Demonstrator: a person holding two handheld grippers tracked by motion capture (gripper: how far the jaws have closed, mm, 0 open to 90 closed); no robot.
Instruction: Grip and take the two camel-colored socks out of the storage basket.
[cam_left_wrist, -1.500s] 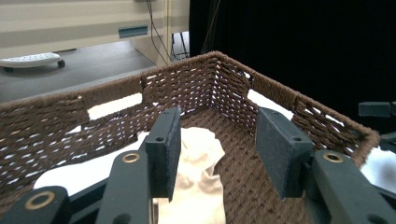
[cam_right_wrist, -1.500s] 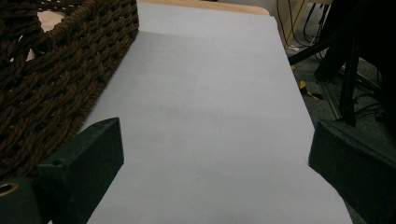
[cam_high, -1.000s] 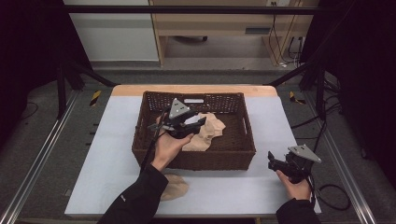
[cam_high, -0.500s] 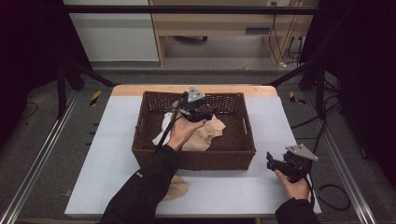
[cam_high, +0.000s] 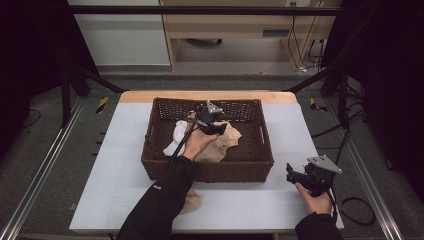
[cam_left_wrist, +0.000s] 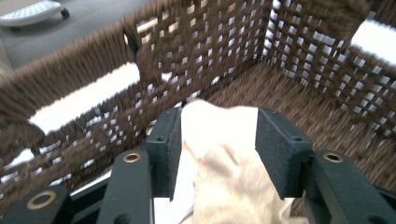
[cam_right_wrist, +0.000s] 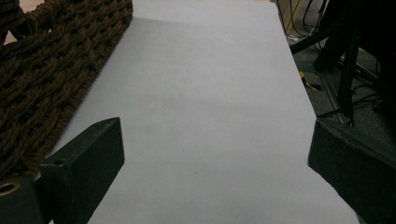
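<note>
So the left tool is held down inside the brown wicker basket, right over the beige cloth that's bunched up against the basket's far wall. In the left gripper view its jaws are spread with a corner of that beige cloth seen between them, and the pads aren't pressed on it; the jaws have just been closing a little. A white cloth is tucked in just beside the beige one, partly hidden under the forearm. The woven walls are seen close around the tool on the far side, so there isn't much room there. Another beige piece is left on the bench in front of the basket, half covered by the sleeve. The right tool is parked near the bench's right edge, jaws spread wide over bare bench, the basket wall just beside it.
</note>
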